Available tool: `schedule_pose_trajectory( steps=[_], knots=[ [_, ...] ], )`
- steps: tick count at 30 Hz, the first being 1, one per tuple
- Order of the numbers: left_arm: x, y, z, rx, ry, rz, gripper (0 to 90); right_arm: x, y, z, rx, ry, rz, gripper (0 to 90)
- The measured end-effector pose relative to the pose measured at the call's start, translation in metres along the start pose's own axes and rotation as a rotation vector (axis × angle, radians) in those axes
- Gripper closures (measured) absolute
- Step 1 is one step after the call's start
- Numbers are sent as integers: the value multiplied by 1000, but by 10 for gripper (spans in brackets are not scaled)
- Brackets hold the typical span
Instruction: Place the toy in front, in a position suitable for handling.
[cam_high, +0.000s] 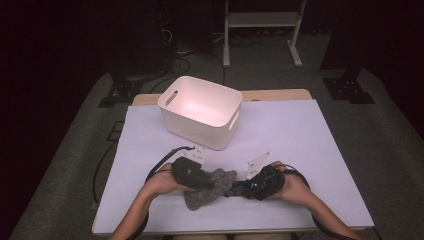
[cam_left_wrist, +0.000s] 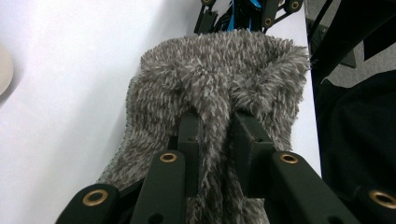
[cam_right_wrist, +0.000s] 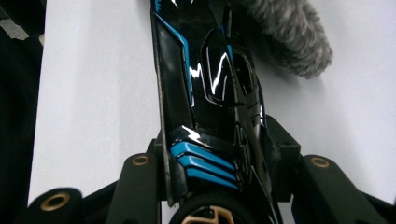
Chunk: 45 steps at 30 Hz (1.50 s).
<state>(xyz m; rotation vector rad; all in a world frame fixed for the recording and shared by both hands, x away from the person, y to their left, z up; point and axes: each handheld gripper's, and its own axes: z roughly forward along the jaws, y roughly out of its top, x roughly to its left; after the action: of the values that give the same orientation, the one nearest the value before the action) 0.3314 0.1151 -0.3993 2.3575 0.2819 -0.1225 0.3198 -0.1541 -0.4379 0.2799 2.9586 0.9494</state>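
Left gripper (cam_left_wrist: 212, 123) clamped on fuzzy grey sock (cam_left_wrist: 219, 79) lower centre of frame, right gripper (cam_right_wrist: 219, 140) pinching glossy black-and-blue toy car (cam_right_wrist: 210, 93) just right of it

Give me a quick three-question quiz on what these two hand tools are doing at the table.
1. What does the left gripper pinch?
2. True or false: the black-and-blue toy car lies inside the white bin.
3. The bin stands: A) beyond both grippers B) between them C) on the floor.

Key
1. The grey fuzzy cloth.
2. False; it sits between the jaws of the right gripper, near the table's front edge.
3. A
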Motion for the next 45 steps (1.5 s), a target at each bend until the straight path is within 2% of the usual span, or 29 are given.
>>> schedule_pose_trajectory(
  steps=[4,8,10,13,18,21,23,28,30,34,38,40,42,44,45],
  knots=[
    [-1,-1,-1,-5,-4,-2,745,0,-1,-1,4,-1,1,568],
    [-5,8,4,-13,-17,17,745,0,0,-1,11,-4,4,567],
    [-7,17,8,-2,-22,42,745,0,1,-1,14,-7,5,567],
    [-8,26,10,2,-25,59,745,0,-1,-2,12,-16,12,568],
    [-10,25,15,34,-9,72,745,-2,-7,-5,4,-10,25,569],
    [-7,18,17,41,-5,49,743,-2,-10,-7,6,-10,29,569],
    [-5,14,19,26,-11,27,738,-3,-11,-8,10,-7,35,569],
    [-5,15,22,18,-5,21,710,-3,-6,-8,24,-14,29,515],
    [-5,16,23,21,-6,22,667,-2,-2,-10,36,-14,22,498],
    [-6,17,25,10,-5,1,523,-2,5,-10,69,-36,5,488],
    [-2,14,25,-7,1,-14,475,-4,4,-10,75,-41,10,521],
    [-2,12,26,-10,9,-16,478,-5,2,-10,68,-36,18,524],
    [-2,11,28,-13,22,-5,560,-5,2,-11,68,-31,16,529],
    [-2,9,29,-19,4,-4,659,-6,5,-11,81,-15,13,534],
    [-1,7,29,-25,-8,-13,677,-6,6,-11,84,-9,13,532]
  ],
)
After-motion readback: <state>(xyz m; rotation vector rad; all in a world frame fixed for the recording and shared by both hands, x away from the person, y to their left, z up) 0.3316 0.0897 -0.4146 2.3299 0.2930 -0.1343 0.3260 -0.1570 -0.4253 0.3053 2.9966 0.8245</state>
